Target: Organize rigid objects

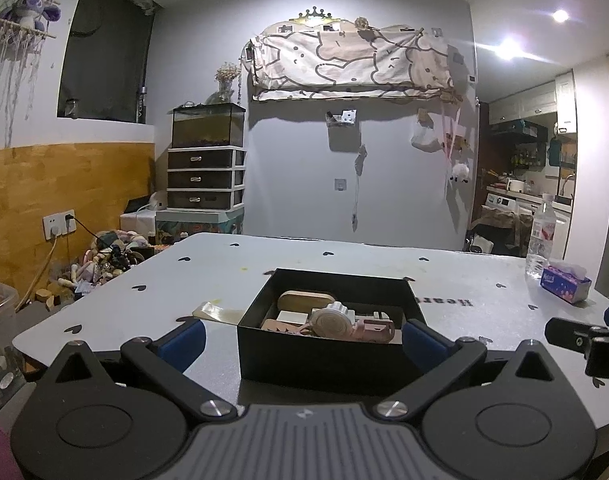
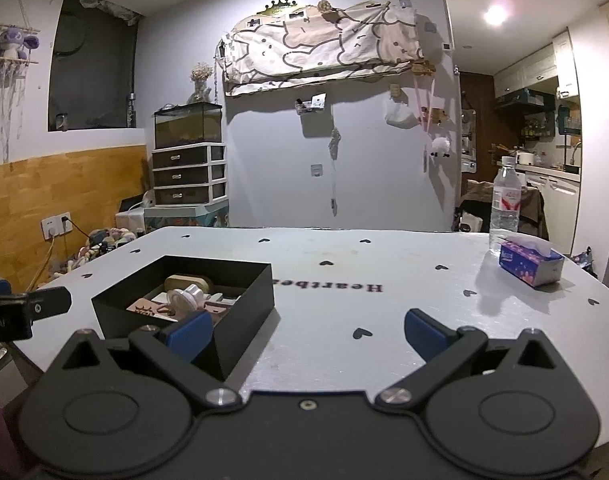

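A black open box [image 1: 324, 360] stands on the white table [image 1: 144, 280] and holds several small rigid objects: a wooden oval piece [image 1: 304, 300], a round wooden piece [image 1: 336, 322], a pink piece [image 1: 374, 330]. A flat pale piece [image 1: 216, 313] lies on the table just left of the box. My left gripper [image 1: 302, 340] is open and empty, its blue fingers either side of the box's near wall. In the right wrist view the box [image 2: 244, 312] sits at the left; my right gripper [image 2: 308, 332] is open and empty over bare table to the box's right.
A water bottle [image 2: 504, 204] and a blue tissue pack [image 2: 530, 262] stand at the table's far right. The table edge runs close on the left, with a drawer unit [image 1: 204, 176] and clutter on the floor beyond. The right gripper shows in the left wrist view [image 1: 584, 340].
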Motion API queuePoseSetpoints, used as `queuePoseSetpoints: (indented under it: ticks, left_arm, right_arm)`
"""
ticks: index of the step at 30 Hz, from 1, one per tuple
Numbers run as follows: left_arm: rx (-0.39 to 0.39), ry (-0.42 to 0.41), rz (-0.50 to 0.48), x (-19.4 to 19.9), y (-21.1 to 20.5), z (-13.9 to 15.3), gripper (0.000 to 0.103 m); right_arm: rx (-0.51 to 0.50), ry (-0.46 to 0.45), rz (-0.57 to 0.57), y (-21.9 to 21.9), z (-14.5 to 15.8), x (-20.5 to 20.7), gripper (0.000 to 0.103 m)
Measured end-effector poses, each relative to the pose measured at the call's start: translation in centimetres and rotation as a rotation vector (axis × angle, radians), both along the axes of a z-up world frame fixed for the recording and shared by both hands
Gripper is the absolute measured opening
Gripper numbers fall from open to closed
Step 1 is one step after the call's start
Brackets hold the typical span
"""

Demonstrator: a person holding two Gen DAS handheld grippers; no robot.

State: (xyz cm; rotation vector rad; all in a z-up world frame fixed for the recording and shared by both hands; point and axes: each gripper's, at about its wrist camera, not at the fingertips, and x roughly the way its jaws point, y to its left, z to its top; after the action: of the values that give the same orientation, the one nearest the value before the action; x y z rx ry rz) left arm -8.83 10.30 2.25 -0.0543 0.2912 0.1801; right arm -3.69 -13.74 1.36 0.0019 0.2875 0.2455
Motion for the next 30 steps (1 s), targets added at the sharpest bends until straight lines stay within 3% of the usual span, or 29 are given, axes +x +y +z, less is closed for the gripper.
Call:
queuePoseSetpoints:
  ticks: [30]
  left_arm:
    - [0.0,0.017,-0.001,0.21,0.07,-0.34,0.103]
  right_arm:
    - [-0.001,-0.001,-0.001,-0.08,-0.01,0.05,0.103]
